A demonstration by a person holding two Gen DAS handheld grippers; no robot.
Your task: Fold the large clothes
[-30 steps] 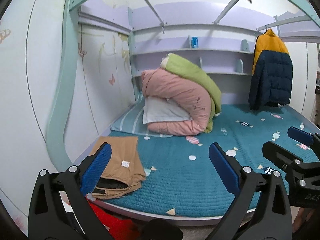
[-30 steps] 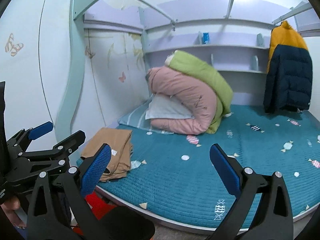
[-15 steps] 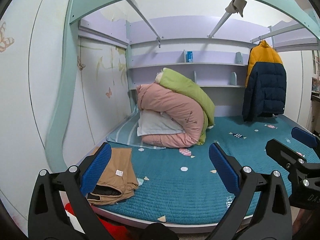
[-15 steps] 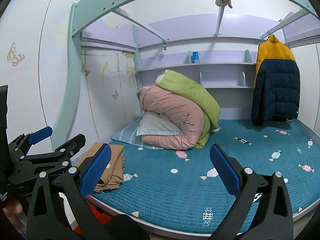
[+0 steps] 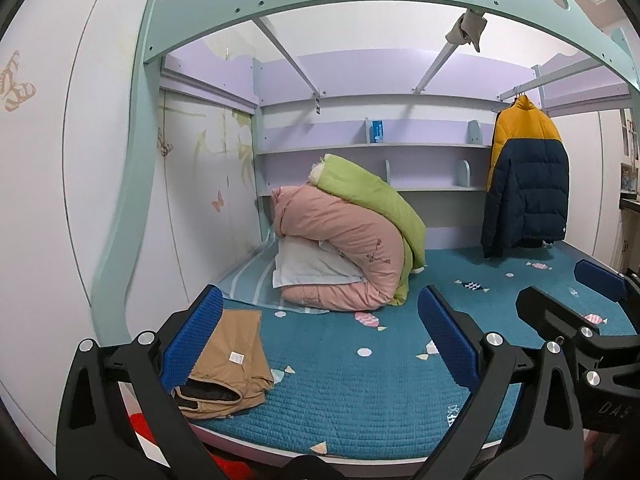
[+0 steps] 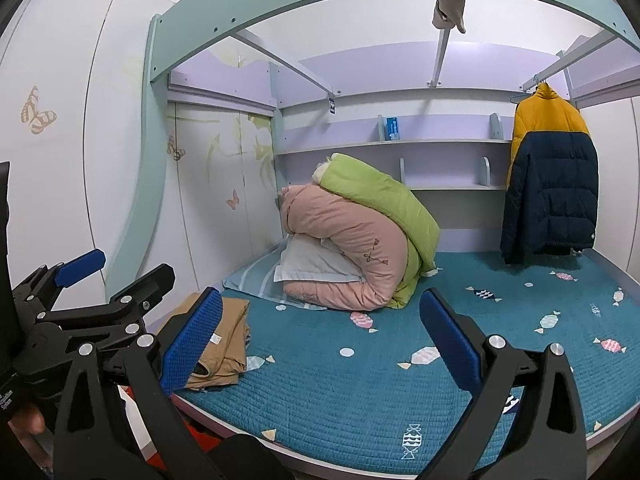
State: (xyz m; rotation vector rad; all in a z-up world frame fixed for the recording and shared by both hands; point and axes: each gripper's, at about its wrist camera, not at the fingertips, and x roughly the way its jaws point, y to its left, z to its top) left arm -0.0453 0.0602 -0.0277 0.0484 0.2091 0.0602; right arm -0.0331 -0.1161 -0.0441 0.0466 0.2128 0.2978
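Observation:
A folded tan garment (image 5: 230, 364) lies at the front left corner of the teal bed (image 5: 360, 400); it also shows in the right wrist view (image 6: 226, 344). A yellow and navy puffer jacket (image 5: 526, 184) hangs on a rail at the back right, also seen from the right wrist (image 6: 550, 176). My left gripper (image 5: 320, 340) is open and empty, held off the bed's front edge. My right gripper (image 6: 320, 340) is open and empty beside it. Each gripper shows at the edge of the other's view.
Rolled pink and green quilts (image 5: 348, 248) with a white pillow sit at the back of the bed. Purple shelves (image 5: 372, 146) line the back wall. A mint arch frame (image 5: 360, 4) spans overhead. Something red (image 5: 140, 432) lies below the bed's front left.
Both grippers have pulled back from the bed and tilted up; the arch frame now fills the top of both views. The jaws stay open.

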